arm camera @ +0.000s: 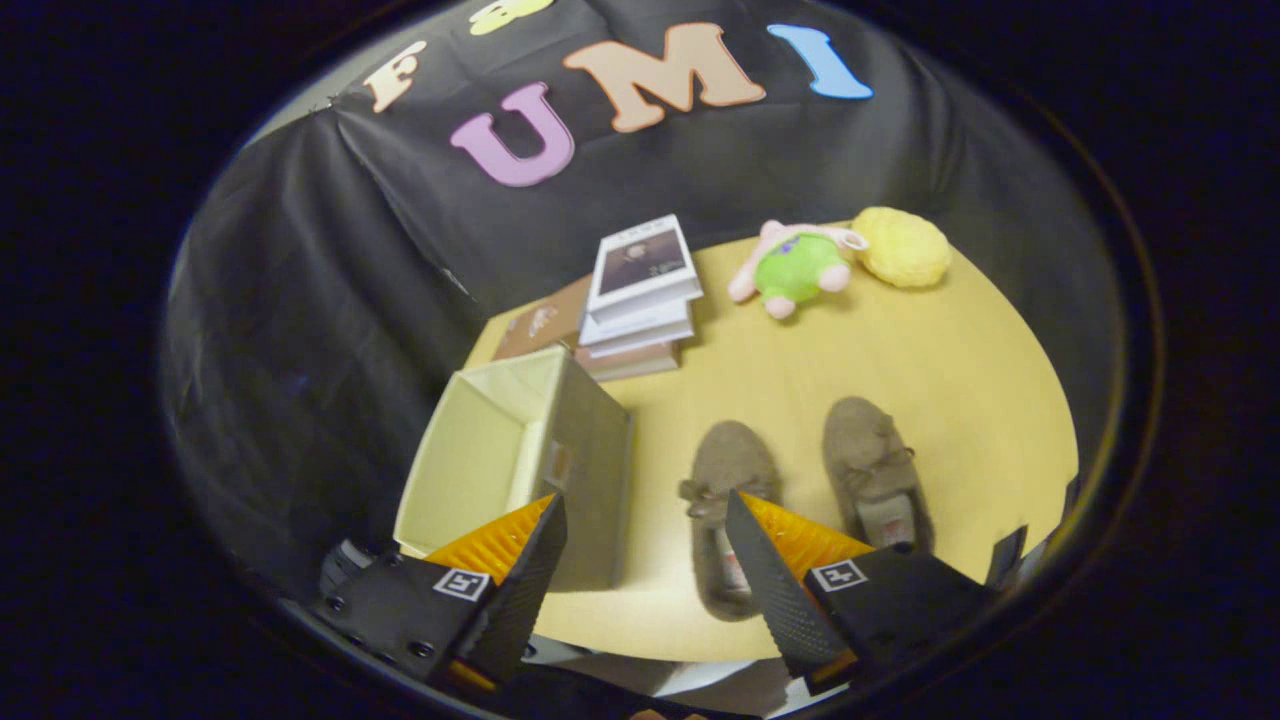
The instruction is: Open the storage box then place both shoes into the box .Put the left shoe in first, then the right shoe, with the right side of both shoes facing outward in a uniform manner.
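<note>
storage box already open, sitting on the yellow table with the pale lining showing and nothing visible inside. so step one looks done, going by how things lie. no lid or flap spotted anywhere, can't say where it went.

both shoes still out on the table, side by side, toes pointing away toward the far wall. fuzzy brownish slippers with little bows. near shoe just beside the box's grey outer wall but apart from it, partly hidden behind one finger. other shoe a bit further out from the box. can't really call which is the left and which the right from this angle, so no guessing here.

gripper up above the table edge, jaws spread wide with nothing between them but table and the box corner. one finger over the box's near corner, the other over the heel end of the near shoe. no contact with anything as far as can be told.

so roughly: box open, zero shoes in, both placements left. next bit probably means dropping down onto the left shoe, pinching it at the heel or side, and turning it so the right side faces out once inside. box looks narrow, so could get snug fitting two.

background stuff well beyond the shoes: stack of books behind the box, a green and pink plush toy, and a yellow fluffy ball right next to it. none of that in the way.
</note>
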Demonstrator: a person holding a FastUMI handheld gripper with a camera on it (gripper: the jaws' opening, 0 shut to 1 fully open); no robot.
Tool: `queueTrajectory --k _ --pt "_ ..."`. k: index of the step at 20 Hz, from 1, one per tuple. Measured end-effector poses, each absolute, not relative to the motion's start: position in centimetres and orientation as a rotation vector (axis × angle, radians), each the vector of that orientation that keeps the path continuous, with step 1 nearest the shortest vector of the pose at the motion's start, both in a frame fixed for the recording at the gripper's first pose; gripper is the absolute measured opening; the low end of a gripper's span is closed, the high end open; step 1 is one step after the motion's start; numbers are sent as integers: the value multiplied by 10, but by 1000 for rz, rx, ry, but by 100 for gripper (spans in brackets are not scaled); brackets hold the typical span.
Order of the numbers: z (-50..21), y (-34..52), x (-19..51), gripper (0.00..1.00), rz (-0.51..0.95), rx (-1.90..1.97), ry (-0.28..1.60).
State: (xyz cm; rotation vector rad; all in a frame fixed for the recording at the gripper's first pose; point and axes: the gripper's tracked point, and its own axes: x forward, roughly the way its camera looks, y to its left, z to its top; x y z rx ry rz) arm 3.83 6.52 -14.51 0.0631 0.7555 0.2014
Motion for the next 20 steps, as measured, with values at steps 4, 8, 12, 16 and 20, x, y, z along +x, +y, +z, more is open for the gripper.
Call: queueTrajectory --k 4,8,12,16,20 --pt "-192 30 39 100 160 18 889" --pt "-228 20 40 93 142 14 999" --pt "-258 5 38 86 108 -29 1095" --pt "-272 1 35 46 84 -34 1149" --pt "-277 -3 32 14 56 -31 1163"
